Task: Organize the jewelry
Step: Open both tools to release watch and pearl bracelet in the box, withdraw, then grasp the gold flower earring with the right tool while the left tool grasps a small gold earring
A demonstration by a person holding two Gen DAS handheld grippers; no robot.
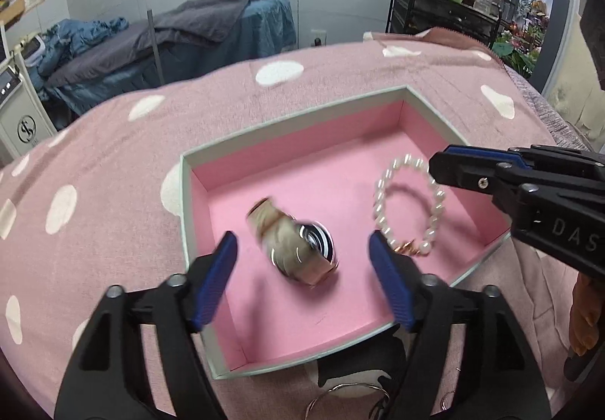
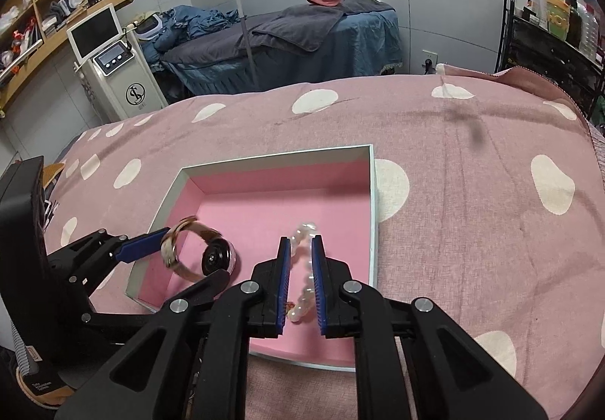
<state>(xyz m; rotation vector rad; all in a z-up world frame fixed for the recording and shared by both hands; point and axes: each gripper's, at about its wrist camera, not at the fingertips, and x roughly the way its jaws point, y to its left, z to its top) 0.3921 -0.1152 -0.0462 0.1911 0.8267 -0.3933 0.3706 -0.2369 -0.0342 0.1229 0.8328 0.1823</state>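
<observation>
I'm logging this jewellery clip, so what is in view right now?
Open cardboard box with pink lining: one, pale rim, on the blanket.
Wristwatch with beige strap and dark face: one, blurred, inside the box, left part.
White pearl bracelet: one, inside the box, right part.
Thin silver hoops: at least two, on the blanket before the box.
Pink blanket with white spots: one, under everything.
Treatment bed with grey and blue covers: one, behind.
White machine with a screen: one, back left.
Left gripper: black, blue pads, open over the watch.
Right gripper: same, jaws narrowly apart around the bracelet.
</observation>
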